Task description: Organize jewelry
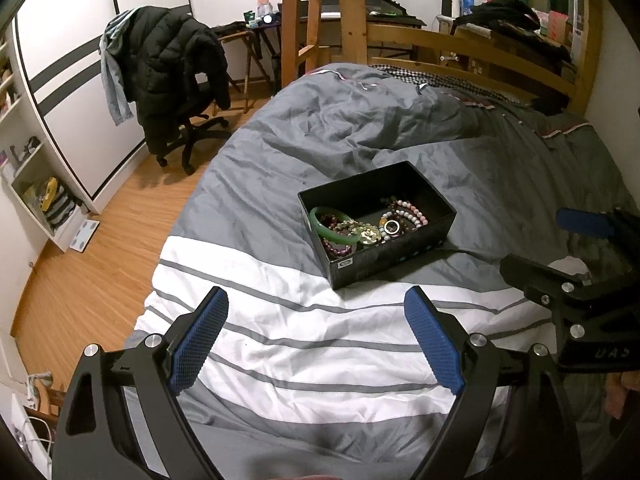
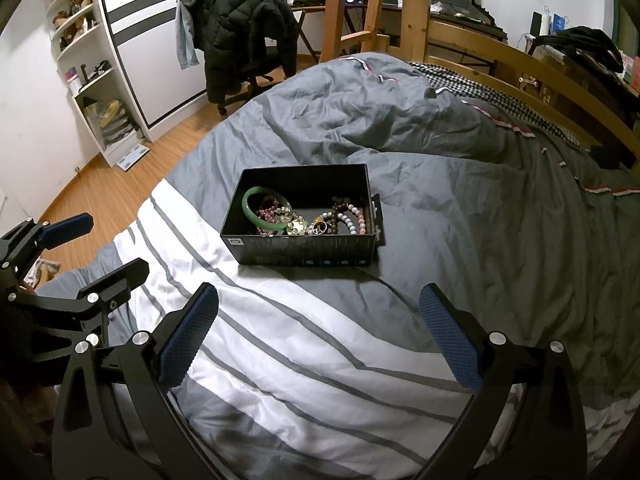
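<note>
Striped duvet (image 2: 304, 344), black box (image 2: 304, 250) lying crosswise, bracelets (image 2: 276, 214) inside

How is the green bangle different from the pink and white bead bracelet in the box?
The green bangle is one smooth solid ring; the bead bracelet is many small round beads strung together. The bangle is plain green, the bead bracelet pink and white. The bangle lies at the box's left end, the bead bracelet at its right. Both rest inside the black box.

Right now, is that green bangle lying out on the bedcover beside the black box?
No, the green bangle lies inside the black box, at its left end among the beaded bracelets.
</note>
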